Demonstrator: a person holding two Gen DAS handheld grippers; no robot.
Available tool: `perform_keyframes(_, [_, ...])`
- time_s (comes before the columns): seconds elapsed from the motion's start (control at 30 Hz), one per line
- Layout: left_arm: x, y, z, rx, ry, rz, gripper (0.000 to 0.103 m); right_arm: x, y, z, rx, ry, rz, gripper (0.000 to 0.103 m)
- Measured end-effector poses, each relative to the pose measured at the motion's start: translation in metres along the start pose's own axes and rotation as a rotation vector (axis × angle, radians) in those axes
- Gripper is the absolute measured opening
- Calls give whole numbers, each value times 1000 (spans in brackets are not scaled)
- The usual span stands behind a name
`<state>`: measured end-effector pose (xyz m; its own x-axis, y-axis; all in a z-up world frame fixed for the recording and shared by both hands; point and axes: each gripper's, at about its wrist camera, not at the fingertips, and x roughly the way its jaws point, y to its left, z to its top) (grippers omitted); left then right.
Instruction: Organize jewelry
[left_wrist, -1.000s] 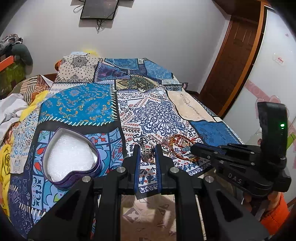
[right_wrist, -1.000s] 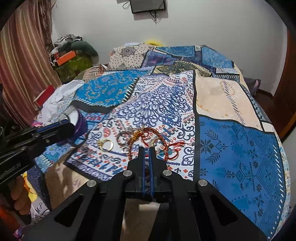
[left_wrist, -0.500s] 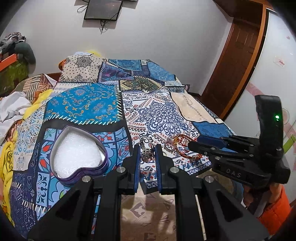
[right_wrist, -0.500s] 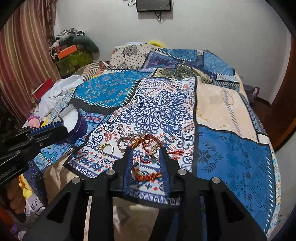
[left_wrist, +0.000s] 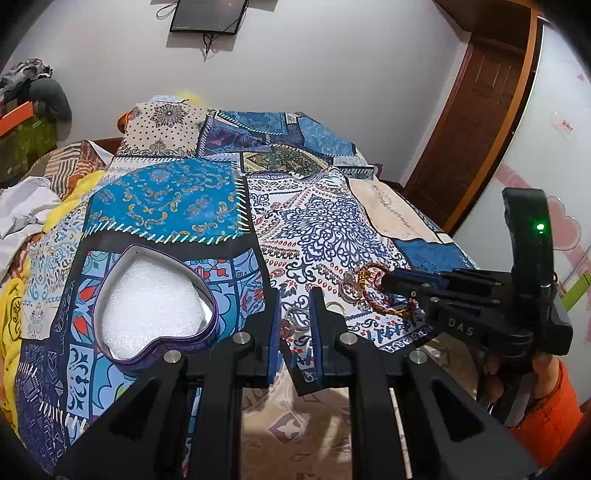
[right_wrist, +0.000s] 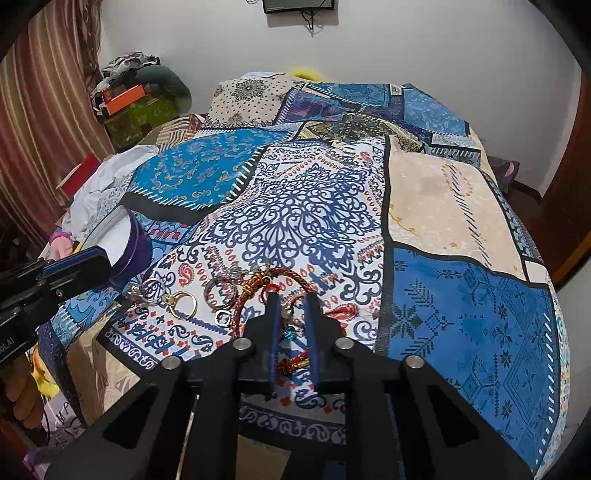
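Note:
A heart-shaped purple tin (left_wrist: 155, 306) with white foam inside lies open on the patterned bedspread, left of my left gripper (left_wrist: 293, 314). That gripper is open, with a silver ring piece (left_wrist: 295, 319) lying between its fingers on the cloth. My right gripper (right_wrist: 291, 314) is open around part of a red braided cord bracelet (right_wrist: 280, 277), low over the cloth. A gold ring (right_wrist: 183, 303), a dark ring (right_wrist: 220, 291) and silver ring pieces (right_wrist: 147, 290) lie to its left. The tin also shows in the right wrist view (right_wrist: 129, 247).
The bed's near edge drops to a beige sheet (left_wrist: 314, 424) just under both grippers. Clothes (left_wrist: 22, 210) pile at the bed's left side. A wooden door (left_wrist: 476, 122) stands to the right, and a curtain (right_wrist: 37, 122) hangs at the left.
Both grippers opened from shut or nearly shut. The right one moved forward so that its fingers now straddle the red bracelet. The left one came down around the silver ring piece.

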<state>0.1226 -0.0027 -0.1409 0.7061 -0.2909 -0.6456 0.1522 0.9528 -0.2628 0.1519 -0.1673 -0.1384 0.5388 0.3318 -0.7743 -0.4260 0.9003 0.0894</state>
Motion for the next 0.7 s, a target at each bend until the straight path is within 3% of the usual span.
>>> perform_keyframes(0.1, [0,1,-2,12,15,6,14,-6,6,-2,-32,-15,24,11])
perform_keyframes(0.3, [2,1,-7,32,55,8,15,5,10,0,-59,16,-19,11])
perform_keyframes(0.37, [4,-1,-10,50,74,8,19,6,7,1,-51,15,-26,11])
perform_keyframes(0.43, [7,-4,-12,63,89,10,35,7,7,-1,-55,8,-23,11])
perform_keyframes(0.47, [9,-5,-13,68,94,9,37,6,7,-2,-62,3,-27,11])
perform_keyframes(0.7, [24,-9,-11,75,118,13,38,1,4,-1,-33,-31,-6,6])
